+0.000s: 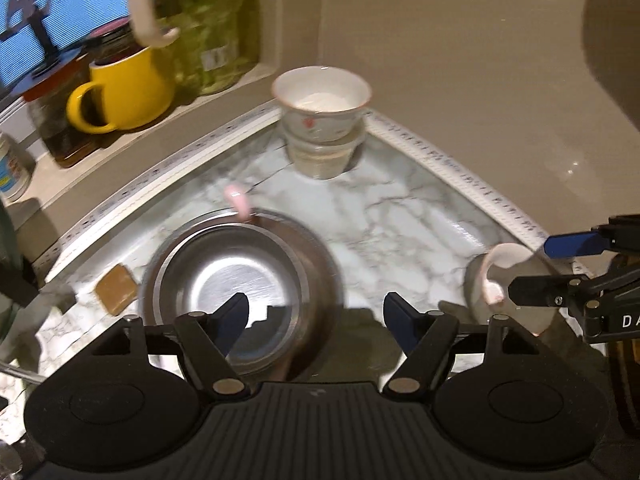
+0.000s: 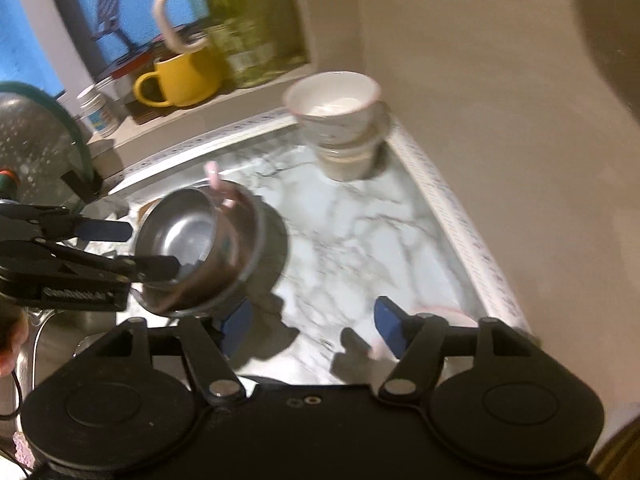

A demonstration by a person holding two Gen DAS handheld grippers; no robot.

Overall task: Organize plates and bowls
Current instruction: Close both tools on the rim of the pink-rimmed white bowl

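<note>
The marble-patterned tabletop [image 1: 400,216] fills a corner between two beige walls, and the steel bowl [image 1: 236,276] serves as the landmark. It sits on the marble with its mouth up, and a small pink piece [image 1: 237,199] shows at its far rim. The left claw [image 1: 316,318] hangs above the near part of the steel bowl with its blue-padded fingers [image 1: 234,314] spread wide and nothing between them; in the right wrist view this claw [image 2: 140,248] reaches in from the left, one finger outside the bowl's rim and one across its mouth, whether touching is unclear. Beyond the steel bowl, in the far corner, a stack of white bowls [image 1: 322,120] stands upright, the top one bearing a small red mark. To the right of the steel bowl lies a white cup [image 1: 508,280], tipped on its side, and the right claw [image 1: 532,266] is around it, its fingers apart and not pressing on it. In its own view the right claw [image 2: 312,326] stands wide over bare marble, with a blurred pale rim [image 2: 440,308] just beside its right finger. Left of and behind the steel bowl a yellow mug [image 1: 124,92] rests on a ledge among glass jars [image 1: 208,32], and a small brown square [image 1: 116,288] lies on the marble just left of the bowl.
</note>
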